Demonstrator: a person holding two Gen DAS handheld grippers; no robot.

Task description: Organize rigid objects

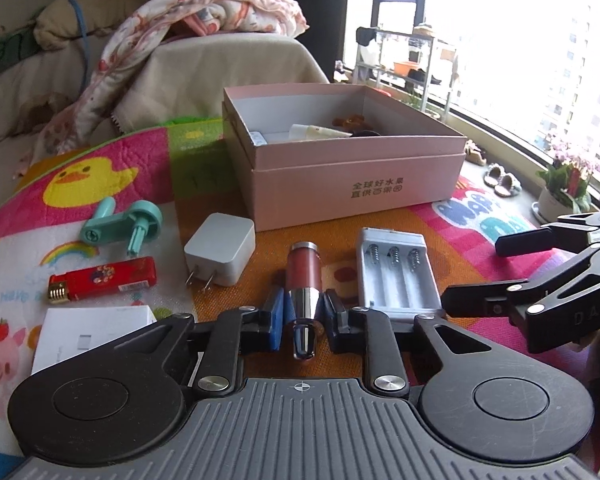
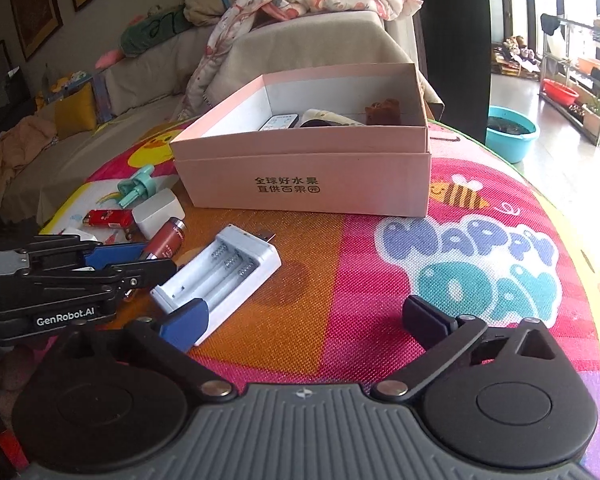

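On the colourful cartoon-printed play mat [image 2: 380,240], the left gripper [image 1: 303,307] has its blue-padded fingers [image 1: 275,312] set on either side of a reddish-brown tube with a silver tapered cap [image 1: 303,276], which lies lengthwise between them. The pads look to be just touching the silver cap, though a thin gap may remain on the right side, so a firm grip cannot be confirmed.

Just right of the tube lies a white plastic three-slot battery charger with metal springs [image 1: 396,276], flat on the mat. The right gripper [image 2: 304,316] hovers low with its fingers spread wide and nothing between them; its left blue pad [image 2: 184,320] sits at the near end of the charger, seemingly in front of it rather than pressing it.

Left of the tube, a white cube-shaped wall plug adapter [image 1: 220,250] rests with its two prongs pointing toward the camera. Farther left lie a red rectangular lighter with a gold top [image 1: 102,279] and a teal plastic crank handle [image 1: 122,222], well apart from both grippers.

Behind the row stands an open pink cardboard box printed with dark characters [image 1: 360,188], already holding several small items, including a brown one near its back wall.
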